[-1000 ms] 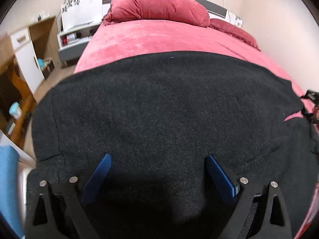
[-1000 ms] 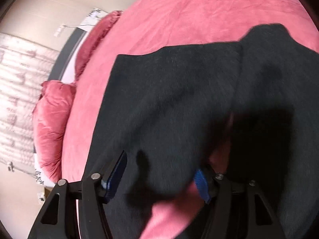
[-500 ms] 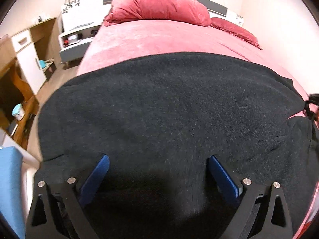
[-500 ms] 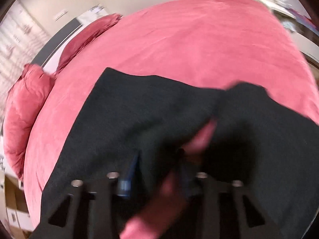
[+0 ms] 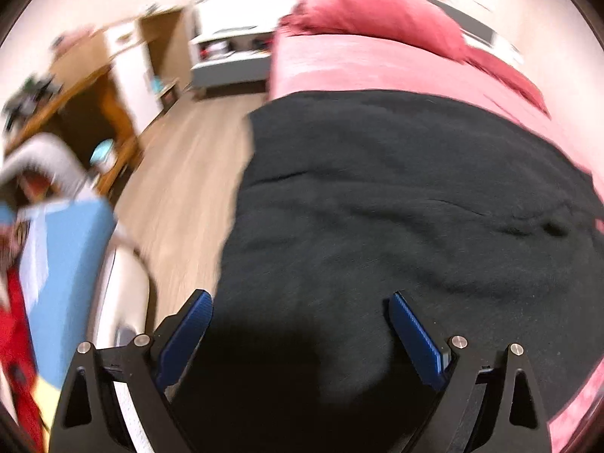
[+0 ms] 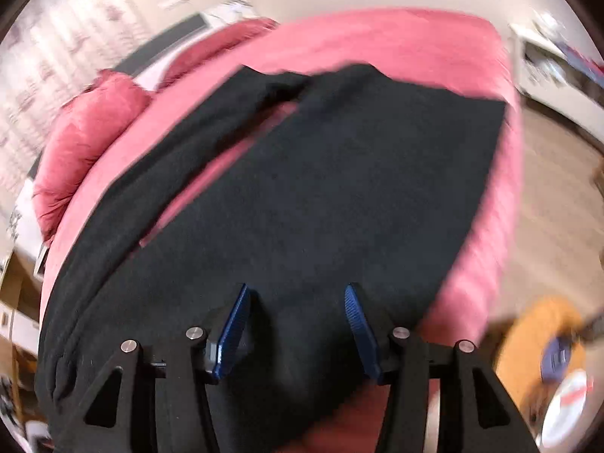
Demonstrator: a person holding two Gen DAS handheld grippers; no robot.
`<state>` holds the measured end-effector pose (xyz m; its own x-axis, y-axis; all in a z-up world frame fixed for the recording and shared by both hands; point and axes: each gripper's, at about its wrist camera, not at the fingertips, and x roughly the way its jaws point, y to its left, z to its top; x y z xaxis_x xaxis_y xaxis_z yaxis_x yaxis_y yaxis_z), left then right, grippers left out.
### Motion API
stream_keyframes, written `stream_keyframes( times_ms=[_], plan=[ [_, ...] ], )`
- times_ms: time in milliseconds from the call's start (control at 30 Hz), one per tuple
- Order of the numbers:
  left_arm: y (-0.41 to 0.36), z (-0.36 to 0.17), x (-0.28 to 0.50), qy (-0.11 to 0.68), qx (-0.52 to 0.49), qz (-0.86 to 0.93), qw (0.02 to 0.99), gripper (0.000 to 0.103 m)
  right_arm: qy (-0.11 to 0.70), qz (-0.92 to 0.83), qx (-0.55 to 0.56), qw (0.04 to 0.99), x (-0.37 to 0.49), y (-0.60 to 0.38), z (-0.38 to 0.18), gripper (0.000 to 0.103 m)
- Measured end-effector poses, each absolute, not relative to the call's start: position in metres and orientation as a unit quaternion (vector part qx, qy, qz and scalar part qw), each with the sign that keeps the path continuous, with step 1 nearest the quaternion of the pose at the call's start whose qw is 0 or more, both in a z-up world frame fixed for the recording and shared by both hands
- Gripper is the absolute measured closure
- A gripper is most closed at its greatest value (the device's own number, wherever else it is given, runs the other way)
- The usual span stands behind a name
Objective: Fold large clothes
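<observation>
1. Where the pink bed fills both views, a black garment lies spread on it.
2. Left gripper: jaws spread wide, nothing between, above the garment's edge at 6 o'clock.
3. Right gripper: released, fingers apart over the cloth.
4. Pillows at 12 o'clock.

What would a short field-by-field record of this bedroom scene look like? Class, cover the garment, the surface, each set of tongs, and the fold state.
garment: black garment, spread flat
surface: pink bed
pillow: red pillow at the head of the bed
left tongs: left tongs open, above the cloth, holding nothing
right tongs: right tongs open, above the cloth, holding nothing
fold state: a long strip lies beside the main panel, pink showing between them
</observation>
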<state>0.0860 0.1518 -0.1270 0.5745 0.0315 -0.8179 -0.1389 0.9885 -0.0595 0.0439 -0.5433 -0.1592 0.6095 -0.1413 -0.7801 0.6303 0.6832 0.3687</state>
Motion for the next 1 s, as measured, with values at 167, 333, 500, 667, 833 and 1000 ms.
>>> stream_keyframes(
  times_ms=[167, 333, 500, 667, 833, 1000],
  plan=[
    [0.194, -0.135, 0.066, 0.468, -0.155, 0.087, 0.865, 0.008, 0.345, -0.236, 0.363, 0.833, 0.016, -0.536, -0.157, 0.050],
    [0.203, -0.154, 0.062, 0.516, -0.178, 0.064, 0.835, 0.005, 0.339, -0.267, 0.379, 0.819, -0.003, -0.544, -0.157, 0.050],
    [0.192, -0.126, 0.063, 0.476, -0.150, 0.083, 0.863, 0.011, 0.358, -0.273, 0.368, 0.814, -0.010, -0.559, -0.146, 0.049],
    [0.172, -0.087, 0.094, 0.418, -0.120, 0.058, 0.899, 0.009, 0.365, -0.241, 0.321, 0.840, 0.042, -0.573, -0.122, 0.049],
    [0.137, -0.086, 0.159, 0.425, -0.114, 0.039, 0.897, 0.009, 0.364, -0.215, 0.327, 0.845, 0.128, -0.596, -0.104, 0.049],
    [0.086, -0.110, 0.220, 0.444, -0.093, 0.010, 0.891, 0.009, 0.369, -0.205, 0.262, 0.868, 0.244, -0.606, -0.083, 0.045]
  ],
)
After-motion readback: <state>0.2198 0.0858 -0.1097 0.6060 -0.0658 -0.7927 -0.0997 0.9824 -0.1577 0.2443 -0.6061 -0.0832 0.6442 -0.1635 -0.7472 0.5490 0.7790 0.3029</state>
